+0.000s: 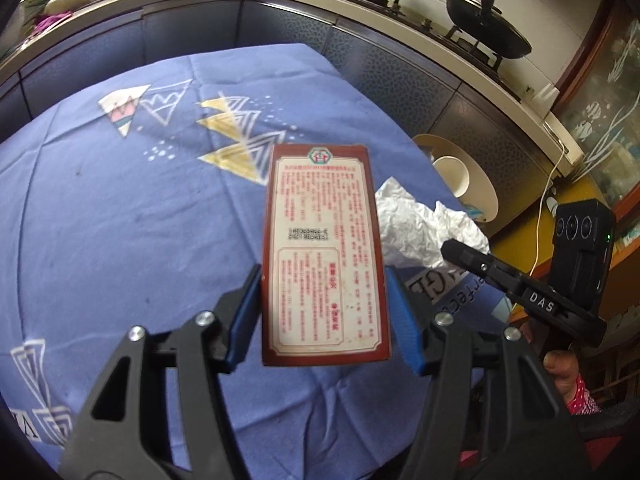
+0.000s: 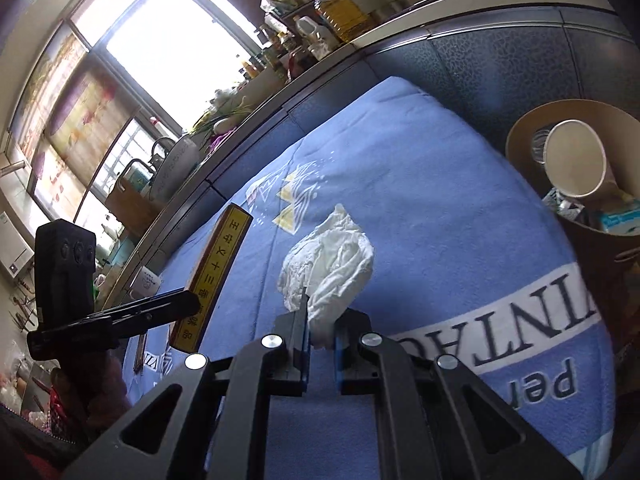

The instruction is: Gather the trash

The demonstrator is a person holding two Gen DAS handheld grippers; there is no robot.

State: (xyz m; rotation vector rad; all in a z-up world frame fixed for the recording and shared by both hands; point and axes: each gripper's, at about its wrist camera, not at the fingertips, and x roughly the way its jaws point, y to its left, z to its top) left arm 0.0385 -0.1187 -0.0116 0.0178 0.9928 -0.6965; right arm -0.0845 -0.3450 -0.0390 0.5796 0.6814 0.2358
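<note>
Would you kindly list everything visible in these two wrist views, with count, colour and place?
box: one, dark red with a cream printed label, clamped between the left gripper's blue pads, above the tablecloth
crumpled tissue: one, white, pinched in the right gripper
tablecloth: one, blue with triangle prints and white lettering, covering the table
bin: one, tan, beside the table's edge, holding trash
paper cup: one, white, lying inside the bin
woks: two, black, on the stove on the counter
oil bottle: one, yellow, on the counter
left gripper: one, black
right gripper: one, black
hand: one, under the right gripper's handle, red dotted sleeve
</note>
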